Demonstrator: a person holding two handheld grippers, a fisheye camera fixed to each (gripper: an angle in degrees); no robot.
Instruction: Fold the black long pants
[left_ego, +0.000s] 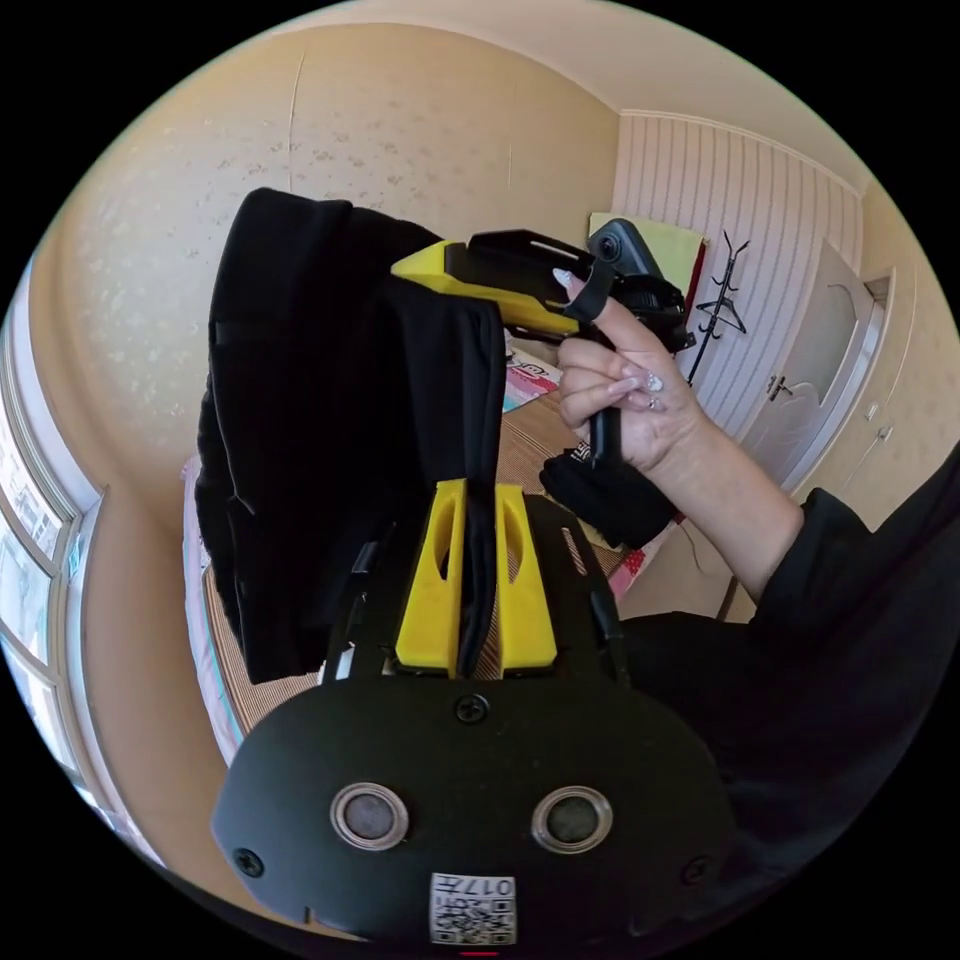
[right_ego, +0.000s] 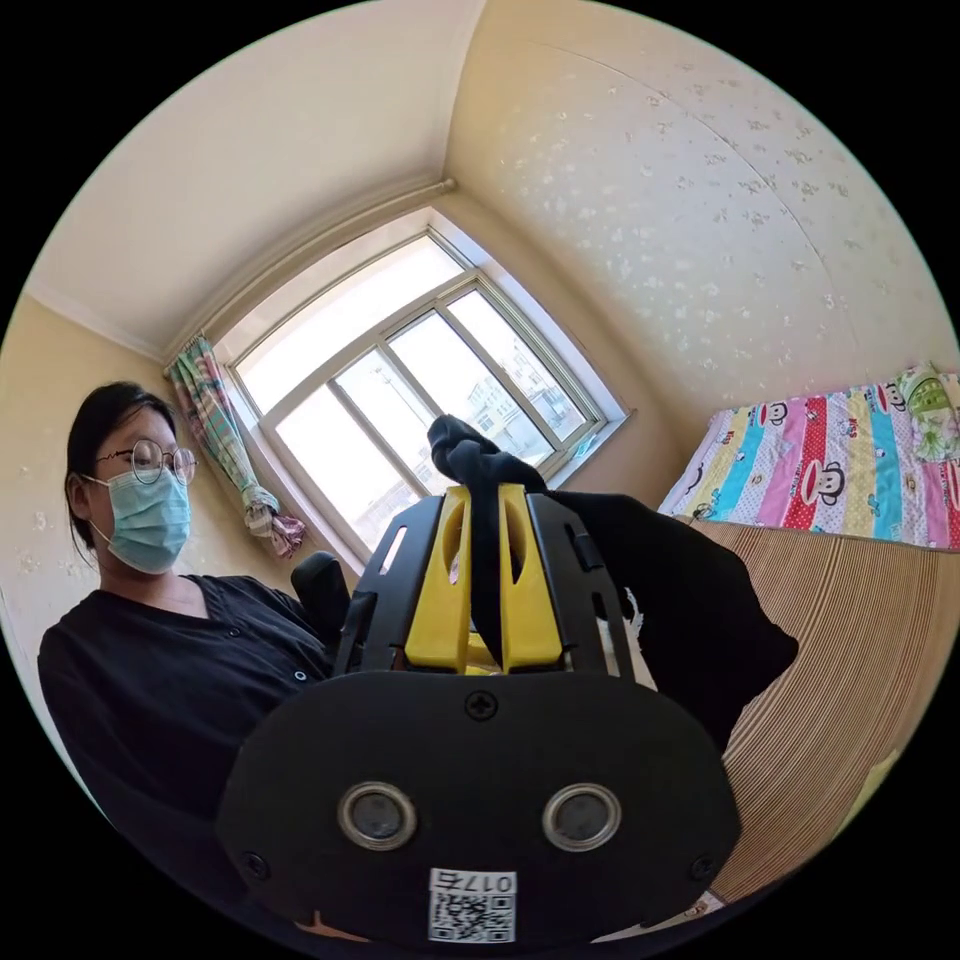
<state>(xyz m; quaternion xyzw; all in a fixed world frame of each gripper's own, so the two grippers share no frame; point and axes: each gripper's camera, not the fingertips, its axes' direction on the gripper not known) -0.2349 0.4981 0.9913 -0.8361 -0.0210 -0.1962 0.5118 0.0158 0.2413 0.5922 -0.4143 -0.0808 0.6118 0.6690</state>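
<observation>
Black soft-cloth long pants (left_ego: 330, 420) hang lifted above the bed, pinched in both tools: the left gripper (left_ego: 476, 520) and right gripper (right_ego: 485, 520) each clamp yellow fingers (left_ego: 432, 590) on fabric, likely aligning edges for a fold.

Each camera rides just behind its own tongs, close on the black pants (left_ego: 330, 420): the left gripper view faces the door (left_ego: 820, 370) past the right tongs (left_ego: 425, 265), the right gripper view faces the window (right_ego: 400, 370), both sharing the striped bed (right_ego: 850, 640).
</observation>
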